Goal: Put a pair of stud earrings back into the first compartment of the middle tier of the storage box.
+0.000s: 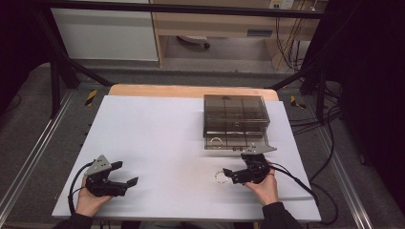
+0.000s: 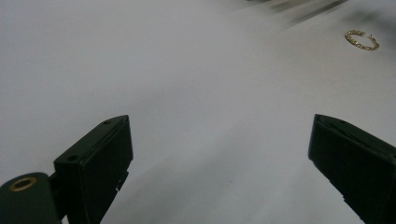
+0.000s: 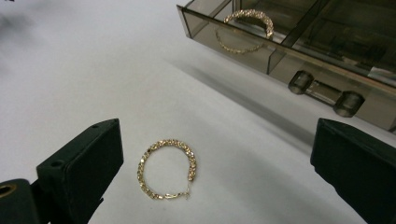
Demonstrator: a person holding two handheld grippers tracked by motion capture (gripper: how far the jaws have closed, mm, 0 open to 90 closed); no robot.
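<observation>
A glittering gold hoop earring (image 3: pixel 167 169) lies flat on the white table (image 1: pixel 157 143), between the right gripper's (image 3: pixel 212 175) spread jaws, near the smoky plastic drawer box (image 1: pixel 234 121). Likely next: close and pinch. The left gripper (image 2: pixel 219 172) idles, jaws spread, empty.

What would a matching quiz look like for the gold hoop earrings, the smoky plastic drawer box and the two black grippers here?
1. gold hoop earring on the white table
2. second gold hoop earring
3. smoky clear plastic drawer box
4. left gripper

a. far from the jewellery, open
b. in the open drawer
c. between the right gripper's open jaws
d. at the table's far side

Pairs: 1-c, 2-b, 3-d, 4-a
</observation>
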